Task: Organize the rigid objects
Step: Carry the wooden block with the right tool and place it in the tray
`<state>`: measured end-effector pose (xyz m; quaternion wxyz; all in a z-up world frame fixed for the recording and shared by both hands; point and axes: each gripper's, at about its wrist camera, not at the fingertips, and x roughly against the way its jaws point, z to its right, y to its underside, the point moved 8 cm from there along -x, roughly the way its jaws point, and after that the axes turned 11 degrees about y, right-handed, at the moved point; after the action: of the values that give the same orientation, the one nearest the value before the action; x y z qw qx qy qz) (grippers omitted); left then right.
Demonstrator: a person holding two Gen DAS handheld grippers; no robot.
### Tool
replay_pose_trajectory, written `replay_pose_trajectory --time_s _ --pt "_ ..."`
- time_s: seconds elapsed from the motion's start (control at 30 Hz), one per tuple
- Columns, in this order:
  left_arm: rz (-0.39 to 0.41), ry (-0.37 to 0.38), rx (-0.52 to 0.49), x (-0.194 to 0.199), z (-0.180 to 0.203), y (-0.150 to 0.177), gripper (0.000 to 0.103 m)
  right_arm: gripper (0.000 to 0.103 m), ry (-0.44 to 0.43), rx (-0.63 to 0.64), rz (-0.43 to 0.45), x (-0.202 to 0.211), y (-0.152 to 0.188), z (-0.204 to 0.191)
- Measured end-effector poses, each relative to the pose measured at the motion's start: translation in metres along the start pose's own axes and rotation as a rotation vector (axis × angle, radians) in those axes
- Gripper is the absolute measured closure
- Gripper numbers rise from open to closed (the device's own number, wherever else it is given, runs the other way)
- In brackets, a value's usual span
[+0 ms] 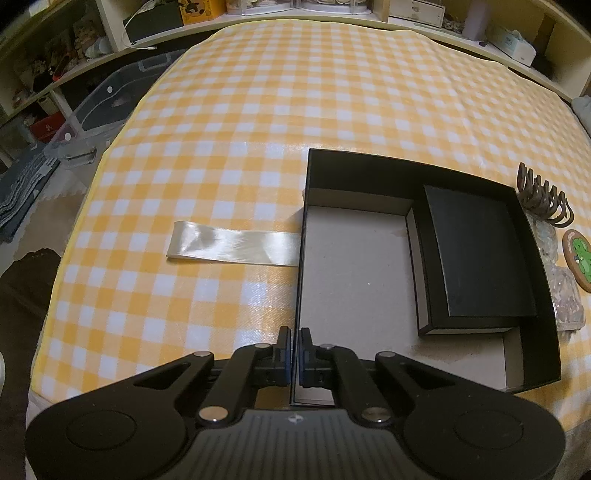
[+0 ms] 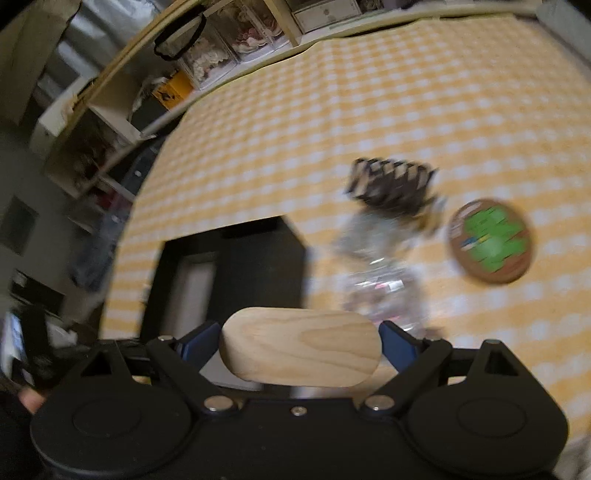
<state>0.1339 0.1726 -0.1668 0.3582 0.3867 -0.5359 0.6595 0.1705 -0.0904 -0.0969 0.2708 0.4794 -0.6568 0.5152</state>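
In the left wrist view, our left gripper [image 1: 294, 363] pinches the near wall of the open black cardboard box [image 1: 532, 266]; we keep it steady. In the right wrist view, our right gripper [image 2: 300, 341] clamps a rounded pale wooden block [image 2: 299, 347] just above the box; we should lower it level onto the bare floor.

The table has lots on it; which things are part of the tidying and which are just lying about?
Part of the job:
- black box, its wall pinched by the shut left gripper
- smaller black box inside it
- wooden piece, held in the right gripper
- hair claw, coaster and clear packets, beside the box

Probably just lying about:
- ribbon
- shelves
- plastic bin
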Motion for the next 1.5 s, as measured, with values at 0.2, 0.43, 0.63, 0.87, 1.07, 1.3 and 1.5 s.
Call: replay_pose_trajectory --time_s 0.2,0.43,0.63,0.87,1.07,1.3,1.5 --pt "0.001 0.001 -0.003 0.000 0.001 -0.001 0.099 0.010 -0.041 0.007 -0.032 -0.015 0.015 -0.057" --pt "0.003 0.007 -0.005 0.001 0.004 -0.002 0.100 0.010 -0.014 0.002 -0.062 -0.033 0.024 -0.087" --pt "0.004 0.007 -0.009 0.002 0.005 -0.002 0.100 0.010 0.082 0.030 -0.084 -0.048 0.024 -0.084" --pt "0.010 0.009 -0.010 0.005 0.005 -0.001 0.099 0.008 0.208 0.094 -0.094 -0.055 0.031 -0.093" --pt "0.011 0.008 -0.013 0.004 0.004 -0.002 0.100 0.008 0.214 0.090 -0.112 -0.055 0.033 -0.087" --pt "0.010 0.007 -0.013 0.004 0.004 -0.002 0.100 0.010 0.204 0.081 -0.113 -0.054 0.034 -0.084" --pt "0.012 0.012 -0.006 0.005 0.001 -0.003 0.099 0.072 0.143 0.111 -0.037 -0.050 0.028 -0.101"
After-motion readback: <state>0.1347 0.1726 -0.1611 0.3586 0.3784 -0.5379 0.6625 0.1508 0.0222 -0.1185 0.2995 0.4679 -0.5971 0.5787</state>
